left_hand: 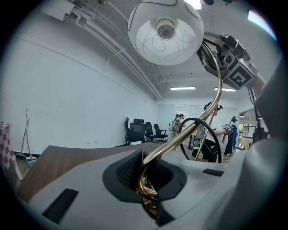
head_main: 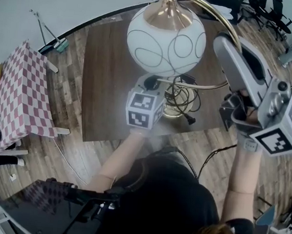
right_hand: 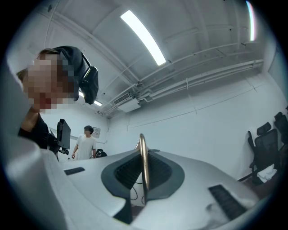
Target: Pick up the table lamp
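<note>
**Both grippers on the lamp stem, and that top-heavy globe makes me nervous**

Closest in: my left gripper (left_hand: 146, 179) has its jaws nearly shut on the gold stem (left_hand: 178, 136), low down where it curls toward the base. My right gripper (right_hand: 143, 173) is pinched narrow on the same tube, higher up the arc. So the table lamp (head_main: 166, 38) is in both my grips, standing over the table (head_main: 109, 74). Can't tell if the base has cleared the top yet.

Worry one: the stem is a thin, round, polished brass-looking tube. That's slick stuff, so it could spin or slide in the dark textured pads.

Worry two: the shade (left_hand: 165, 31) is a big white globe, glassy-looking with looping line patterns, hanging off the end of the arc. Tilt it and I reckon that weight swings.

Further down, the black cord (head_main: 181, 99) lies coiled by the base on the dark wood-grain top and could snag on a lift.
</note>
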A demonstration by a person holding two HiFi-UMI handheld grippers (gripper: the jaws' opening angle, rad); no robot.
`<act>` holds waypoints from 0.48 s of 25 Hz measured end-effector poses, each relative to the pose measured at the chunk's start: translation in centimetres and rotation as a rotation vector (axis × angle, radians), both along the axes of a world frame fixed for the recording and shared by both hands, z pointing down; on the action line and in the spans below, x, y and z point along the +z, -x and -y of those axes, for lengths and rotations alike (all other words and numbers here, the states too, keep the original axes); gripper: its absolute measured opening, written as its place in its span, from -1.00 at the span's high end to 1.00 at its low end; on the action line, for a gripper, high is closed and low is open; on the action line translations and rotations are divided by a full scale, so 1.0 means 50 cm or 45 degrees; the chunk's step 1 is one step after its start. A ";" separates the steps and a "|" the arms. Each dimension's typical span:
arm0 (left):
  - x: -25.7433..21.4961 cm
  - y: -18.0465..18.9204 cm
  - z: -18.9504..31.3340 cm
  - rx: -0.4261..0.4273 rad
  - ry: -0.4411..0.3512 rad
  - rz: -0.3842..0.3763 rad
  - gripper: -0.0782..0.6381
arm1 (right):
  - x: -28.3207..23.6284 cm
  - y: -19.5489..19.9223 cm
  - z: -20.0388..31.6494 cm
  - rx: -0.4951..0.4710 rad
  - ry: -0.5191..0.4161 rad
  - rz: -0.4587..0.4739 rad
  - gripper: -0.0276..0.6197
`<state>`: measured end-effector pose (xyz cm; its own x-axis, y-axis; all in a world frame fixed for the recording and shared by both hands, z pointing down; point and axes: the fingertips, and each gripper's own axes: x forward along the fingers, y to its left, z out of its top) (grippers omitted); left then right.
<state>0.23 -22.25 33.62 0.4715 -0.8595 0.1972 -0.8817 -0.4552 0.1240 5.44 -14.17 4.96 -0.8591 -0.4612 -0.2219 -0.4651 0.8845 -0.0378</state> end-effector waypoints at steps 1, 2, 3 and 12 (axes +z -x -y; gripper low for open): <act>0.001 0.000 0.000 0.000 0.002 0.000 0.74 | 0.001 0.000 0.001 -0.001 0.002 0.000 0.86; 0.002 0.000 0.000 -0.001 0.004 0.000 0.74 | 0.002 0.000 0.001 -0.002 0.003 0.001 0.86; 0.002 0.000 0.000 -0.002 0.006 0.000 0.74 | 0.001 0.000 0.002 -0.004 0.005 0.001 0.86; 0.006 0.003 -0.004 -0.021 0.020 0.006 0.74 | 0.003 0.000 0.002 -0.028 0.015 0.004 0.86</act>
